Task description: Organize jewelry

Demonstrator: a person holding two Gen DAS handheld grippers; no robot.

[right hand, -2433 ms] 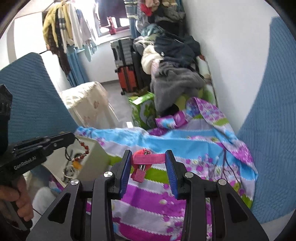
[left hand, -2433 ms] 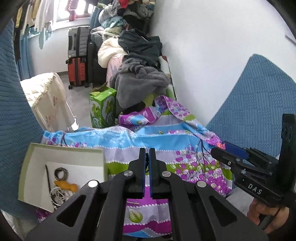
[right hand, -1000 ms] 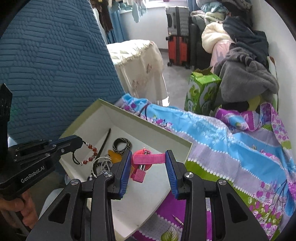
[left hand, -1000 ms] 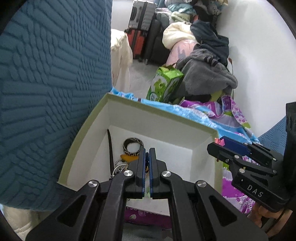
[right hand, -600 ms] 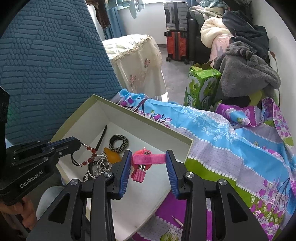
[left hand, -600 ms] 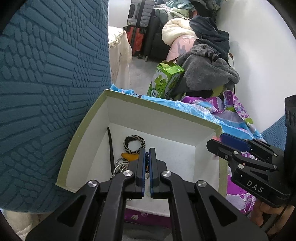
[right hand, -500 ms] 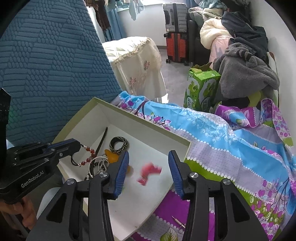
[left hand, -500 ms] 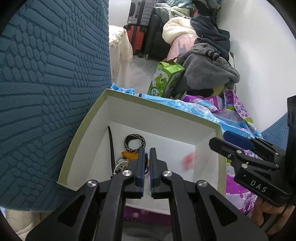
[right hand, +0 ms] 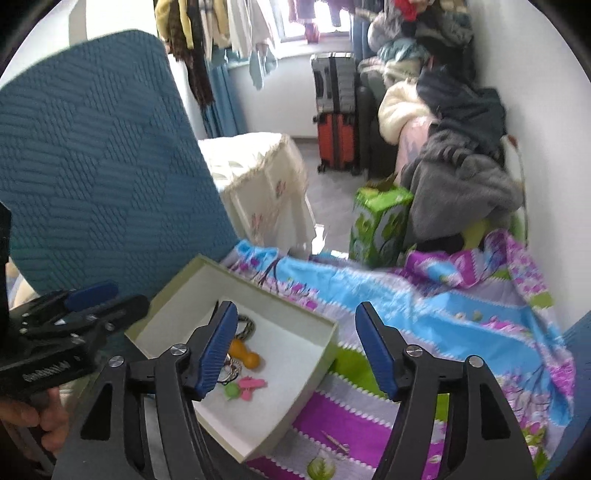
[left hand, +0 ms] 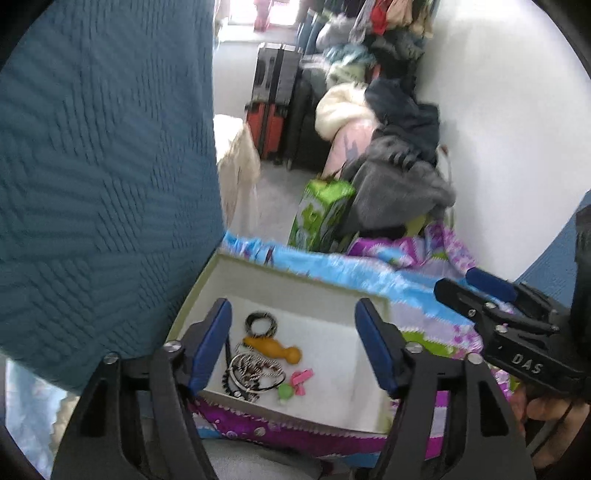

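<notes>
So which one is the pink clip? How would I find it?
Look inside the shallow white box on the flowery bedspread. The pink hair clip lies near the front edge, beside a small green bead. It is the only pink thing there.

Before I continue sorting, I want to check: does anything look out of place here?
Yes: one thin pin-like piece lies on the bedsheet, outside the box that holds the other jewelry.

White wall (right hand: pixel 546 92) on the right, daylight from a back window (right hand: pixel 295 18), suitcases (right hand: pixel 334 107) stacked beside what looks like piled clothes (right hand: pixel 454 147).
</notes>
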